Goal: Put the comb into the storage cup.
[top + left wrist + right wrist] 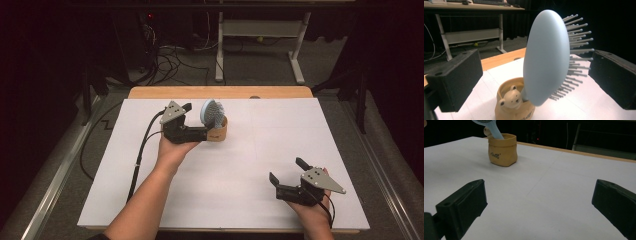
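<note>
Standing in its cup, hairbrush between wide-open left gripper, untouched.

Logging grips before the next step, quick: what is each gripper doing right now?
Left gripper: open, jaws either side of the blue hairbrush standing in the bear cup, not pressing it.
Right gripper: open, holding nothing.

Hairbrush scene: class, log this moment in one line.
hairbrush: handle-down in pot | left gripper: open around brush | right gripper: open, apart
</note>
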`<state>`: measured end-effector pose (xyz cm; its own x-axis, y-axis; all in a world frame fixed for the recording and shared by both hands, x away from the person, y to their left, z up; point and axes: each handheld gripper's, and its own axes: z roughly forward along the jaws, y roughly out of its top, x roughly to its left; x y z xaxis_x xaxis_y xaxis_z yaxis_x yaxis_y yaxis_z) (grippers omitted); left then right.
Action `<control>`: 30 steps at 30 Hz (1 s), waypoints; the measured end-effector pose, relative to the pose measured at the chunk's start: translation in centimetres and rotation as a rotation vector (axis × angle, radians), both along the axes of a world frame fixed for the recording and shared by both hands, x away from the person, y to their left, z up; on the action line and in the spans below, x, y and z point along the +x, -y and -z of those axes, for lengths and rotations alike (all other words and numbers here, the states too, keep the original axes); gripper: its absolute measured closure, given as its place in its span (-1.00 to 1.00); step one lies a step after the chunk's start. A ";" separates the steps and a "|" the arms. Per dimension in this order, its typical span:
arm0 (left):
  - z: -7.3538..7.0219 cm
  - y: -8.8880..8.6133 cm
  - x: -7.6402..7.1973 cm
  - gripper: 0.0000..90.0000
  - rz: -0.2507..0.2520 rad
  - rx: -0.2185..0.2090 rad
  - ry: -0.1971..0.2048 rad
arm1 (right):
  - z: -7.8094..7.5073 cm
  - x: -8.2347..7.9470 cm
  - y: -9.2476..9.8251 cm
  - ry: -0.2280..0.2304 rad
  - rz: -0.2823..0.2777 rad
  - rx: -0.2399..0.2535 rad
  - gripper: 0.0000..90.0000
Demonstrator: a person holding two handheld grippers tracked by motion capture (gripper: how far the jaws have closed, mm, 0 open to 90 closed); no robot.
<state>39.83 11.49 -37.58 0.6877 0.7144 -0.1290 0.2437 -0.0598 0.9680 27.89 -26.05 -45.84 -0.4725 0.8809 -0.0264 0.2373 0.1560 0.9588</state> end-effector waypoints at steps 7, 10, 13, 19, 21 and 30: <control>1.2 -1.0 -0.6 -1.00 0.003 0.002 -0.021 | 0.0 0.0 0.0 -0.001 0.001 -0.002 -0.99; 2.1 -1.3 -0.8 -1.00 0.027 0.002 -0.033 | 0.0 0.0 0.0 0.000 0.001 -0.003 -0.99; 3.2 -1.7 -1.2 -1.00 0.028 0.006 -0.031 | 0.0 0.0 0.0 0.000 0.002 -0.005 -0.99; 5.8 -3.0 -2.0 -1.00 0.019 0.013 -0.044 | 0.0 0.0 -0.1 0.000 0.001 -0.007 -0.99; 6.7 -3.6 -2.3 -1.00 0.018 0.022 -0.050 | 0.1 0.0 -0.1 -0.002 0.000 -0.007 -0.99; 8.6 -7.1 -4.2 -1.00 -0.010 0.059 -0.080 | 0.1 0.0 -0.1 -0.001 0.005 -0.009 -0.99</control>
<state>35.58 18.56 -46.15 0.6698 0.7291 -0.1406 0.3210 -0.1137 0.9402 27.88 -26.00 -45.91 -0.4682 0.8830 -0.0340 0.2393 0.1637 0.9570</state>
